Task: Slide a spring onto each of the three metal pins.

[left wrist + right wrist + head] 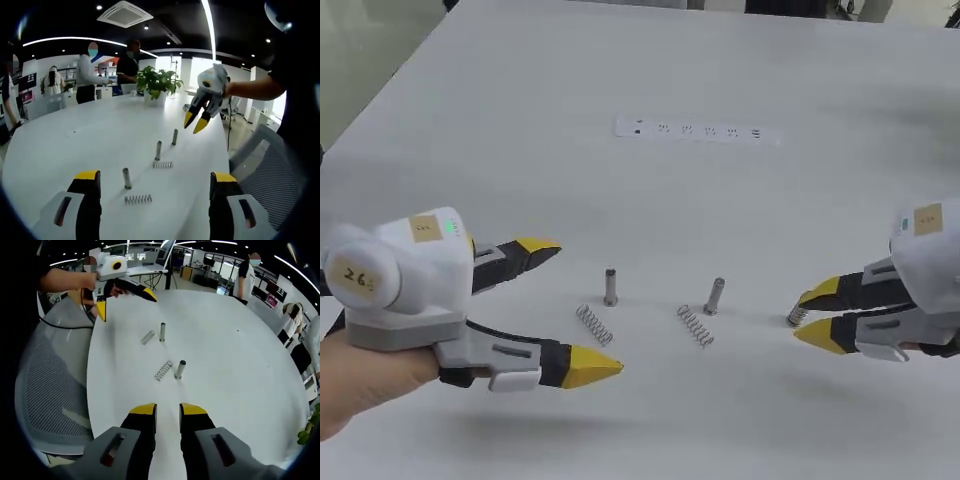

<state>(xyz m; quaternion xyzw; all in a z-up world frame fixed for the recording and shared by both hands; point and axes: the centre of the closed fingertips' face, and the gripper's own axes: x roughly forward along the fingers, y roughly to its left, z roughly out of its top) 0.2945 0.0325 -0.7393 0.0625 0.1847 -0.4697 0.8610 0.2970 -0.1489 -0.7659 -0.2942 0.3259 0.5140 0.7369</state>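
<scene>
Two bare metal pins (610, 285) (716, 295) stand upright on the white table (520, 150). Beside each lies a loose spring (593, 325) (696, 325). A third pin wearing a spring (797, 316) stands just left of my right gripper (808, 315), partly hidden by its yellow tips. The right jaws are open by a narrow gap with nothing between them. My left gripper (575, 308) hovers left of the pins, open wide and empty. The left gripper view shows the near pin (126, 177), its spring (138, 199) and the sprung pin (174, 136). The right gripper view shows a pin (180, 369) and spring (163, 370).
A white power strip (700, 130) lies farther back on the table. A mesh office chair (55, 390) stands at the table's edge. People and a potted plant (157, 82) are at the far end of the table.
</scene>
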